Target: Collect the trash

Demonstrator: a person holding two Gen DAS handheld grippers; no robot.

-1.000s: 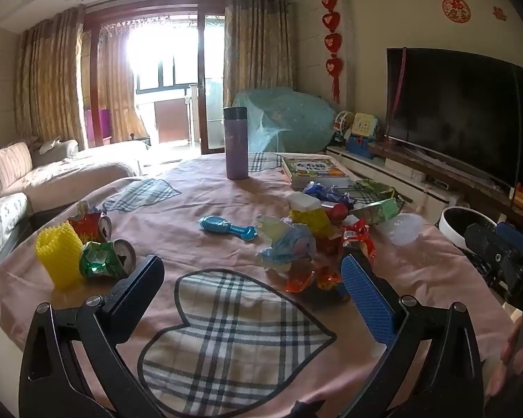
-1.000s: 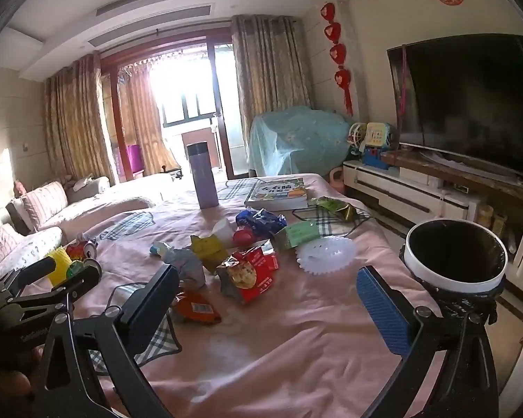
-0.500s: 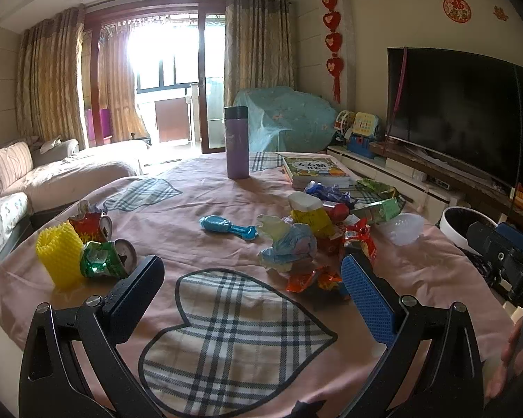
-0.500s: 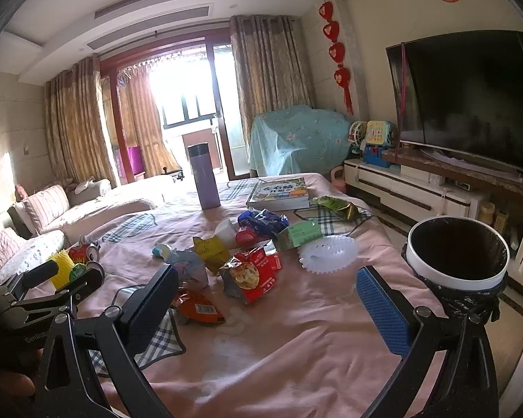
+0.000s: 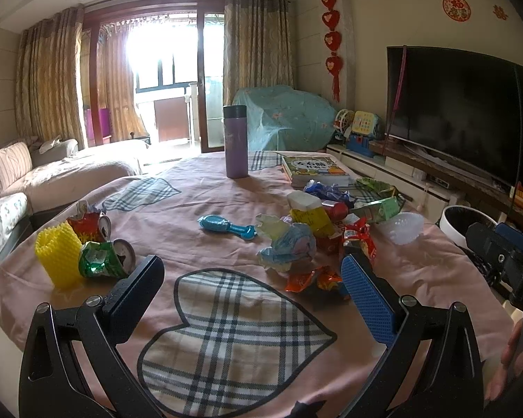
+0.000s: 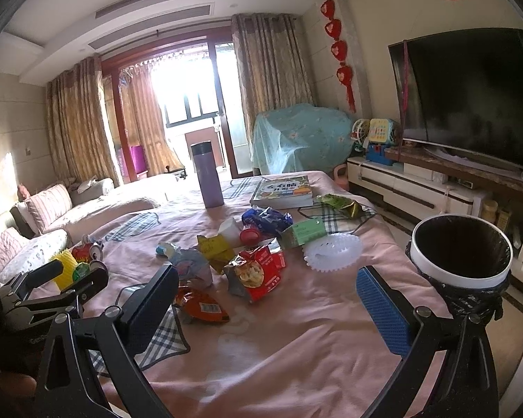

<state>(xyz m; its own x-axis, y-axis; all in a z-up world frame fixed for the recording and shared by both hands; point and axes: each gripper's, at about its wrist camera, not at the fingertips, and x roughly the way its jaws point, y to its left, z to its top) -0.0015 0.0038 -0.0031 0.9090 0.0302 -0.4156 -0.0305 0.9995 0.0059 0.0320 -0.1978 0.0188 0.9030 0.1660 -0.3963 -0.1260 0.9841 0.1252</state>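
Both tools hover over the pink tablecloth (image 6: 296, 341) with nothing between their fingers: the left gripper (image 5: 251, 278) is spread wide, and the right gripper (image 6: 265, 289) is equally wide apart. In the right wrist view, the litter heap lies at 12 o'clock, with a red snack bag (image 6: 258, 271) and an orange wrapper (image 6: 198, 308) nearest. The black-lined trash bin (image 6: 460, 261) stands off the table edge at 2 o'clock, and crushed cans (image 5: 104, 256) beside a yellow foam sleeve (image 5: 57, 256) sit at 10 o'clock of the left gripper.

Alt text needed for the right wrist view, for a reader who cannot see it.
The open right hand-held gripper hovers above a pink tablecloth strewn with snack wrappers, nearest a red crisp packet. A white-rimmed bin lined with a black bag stands off the table's right edge.
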